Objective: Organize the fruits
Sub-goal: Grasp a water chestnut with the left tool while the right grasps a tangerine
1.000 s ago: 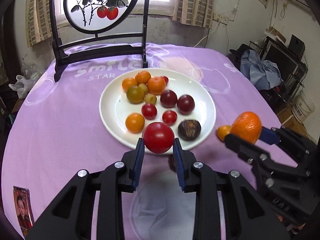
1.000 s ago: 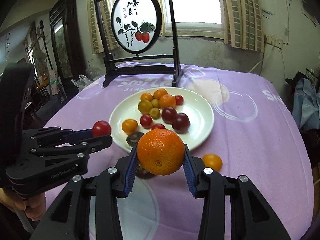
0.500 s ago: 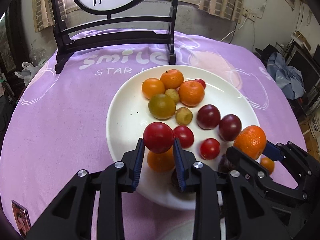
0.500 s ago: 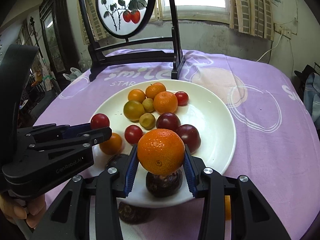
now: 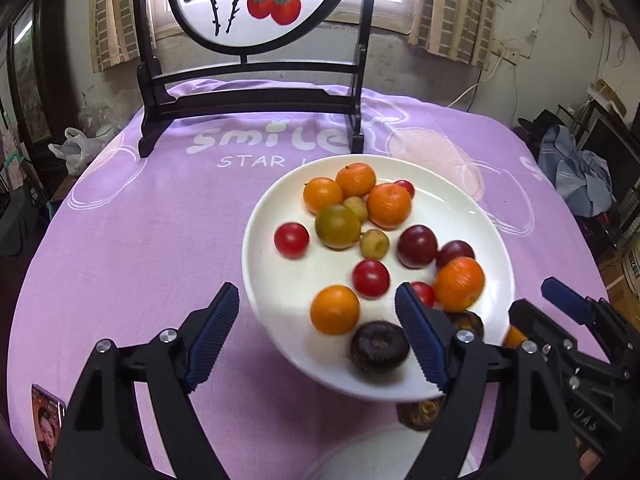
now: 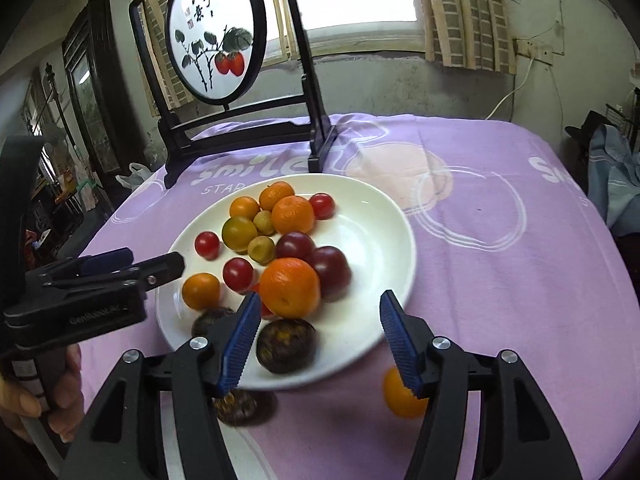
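A white plate (image 5: 480,200) (image 6: 380,208) on the purple cloth holds several oranges, tomatoes, plums and dark passion fruits. My left gripper (image 5: 314,300) (image 6: 152,260) hovers over the plate's near left rim, jaws opening, with nothing pressed between the pads. A red tomato (image 5: 291,240) (image 6: 207,244) lies loose on the plate's left side. My right gripper (image 6: 319,300) (image 5: 536,300) is at the near right rim, jaws also opening. A large orange (image 6: 291,287) (image 5: 459,283) rests on the plate just ahead of its pads, free of them.
Off the plate near its front rim lie a dark passion fruit (image 6: 236,404) (image 5: 420,414) and a small orange fruit (image 6: 400,396) (image 5: 514,336). A round painted screen on a black stand (image 5: 256,0) (image 6: 216,48) rises behind the plate. A picture card (image 5: 46,428) lies front left.
Both grippers moved forward over the plate and opened. The left let go of the red tomato and the right let go of the large orange; both fruits now lie on the plate.
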{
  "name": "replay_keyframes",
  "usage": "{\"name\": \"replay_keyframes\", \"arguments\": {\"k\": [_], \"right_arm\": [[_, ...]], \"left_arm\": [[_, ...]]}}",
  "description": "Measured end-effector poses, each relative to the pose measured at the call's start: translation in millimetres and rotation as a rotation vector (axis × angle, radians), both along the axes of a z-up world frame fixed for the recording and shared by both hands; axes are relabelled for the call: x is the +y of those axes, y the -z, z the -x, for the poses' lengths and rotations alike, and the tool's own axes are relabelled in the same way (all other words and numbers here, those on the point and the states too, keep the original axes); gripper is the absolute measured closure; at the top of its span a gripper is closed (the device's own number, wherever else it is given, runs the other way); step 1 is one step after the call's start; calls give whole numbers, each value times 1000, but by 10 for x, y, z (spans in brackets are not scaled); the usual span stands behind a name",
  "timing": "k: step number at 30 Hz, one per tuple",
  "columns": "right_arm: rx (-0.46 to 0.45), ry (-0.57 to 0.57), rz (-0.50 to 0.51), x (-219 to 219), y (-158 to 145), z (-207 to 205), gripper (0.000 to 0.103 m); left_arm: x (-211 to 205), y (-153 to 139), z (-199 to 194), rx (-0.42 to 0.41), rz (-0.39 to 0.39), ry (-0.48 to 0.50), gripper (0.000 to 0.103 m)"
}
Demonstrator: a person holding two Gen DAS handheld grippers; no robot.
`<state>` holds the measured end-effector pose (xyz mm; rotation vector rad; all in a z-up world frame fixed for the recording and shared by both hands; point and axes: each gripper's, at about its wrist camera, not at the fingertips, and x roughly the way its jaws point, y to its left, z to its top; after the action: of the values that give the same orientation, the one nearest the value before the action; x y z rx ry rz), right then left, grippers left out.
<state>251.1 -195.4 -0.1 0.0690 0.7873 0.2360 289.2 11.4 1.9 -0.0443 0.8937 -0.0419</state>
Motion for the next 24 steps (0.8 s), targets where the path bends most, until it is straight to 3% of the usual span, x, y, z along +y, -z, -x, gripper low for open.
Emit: {"name": "replay_keyframes", "arguments": {"k": [11, 24], "right_arm": [[17, 36, 100, -357, 169, 482, 39], [110, 13, 147, -280, 536, 344, 39]], "left_arm": [[-217, 42, 712, -9, 5, 71, 20], [-268, 481, 917, 109, 43, 103, 17]]}}
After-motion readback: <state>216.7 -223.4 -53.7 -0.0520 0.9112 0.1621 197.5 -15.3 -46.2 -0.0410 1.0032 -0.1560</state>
